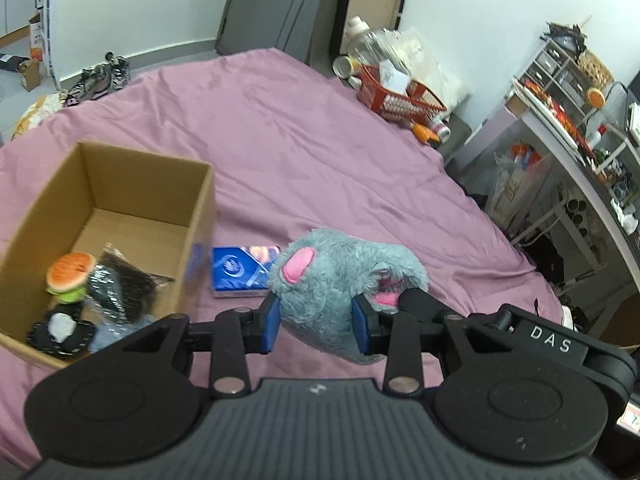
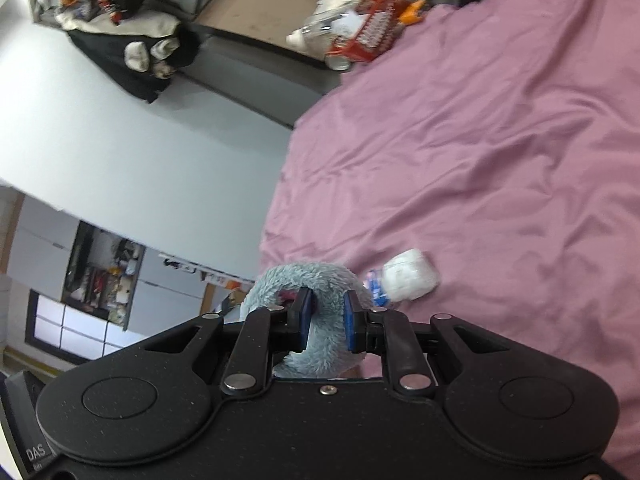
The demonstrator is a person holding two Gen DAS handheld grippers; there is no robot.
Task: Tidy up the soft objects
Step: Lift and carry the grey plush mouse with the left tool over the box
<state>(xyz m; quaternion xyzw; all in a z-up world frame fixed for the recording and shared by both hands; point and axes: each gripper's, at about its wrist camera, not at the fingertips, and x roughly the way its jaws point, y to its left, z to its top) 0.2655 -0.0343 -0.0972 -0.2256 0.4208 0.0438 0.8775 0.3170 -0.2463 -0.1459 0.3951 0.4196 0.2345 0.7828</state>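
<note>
While the left claw (image 1: 316, 322) clamps the grey plush (image 1: 340, 280), the right claw (image 2: 326, 322) clamps its other side.

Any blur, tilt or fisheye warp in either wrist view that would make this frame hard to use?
Left wrist view: the open cardboard box has a smeared near corner, the grey plush toy with pink ears stays sharp, and room edges bow. Right wrist view: heavily rolled, with the crumpled white packet on the mauve bedsheet soft.
</note>
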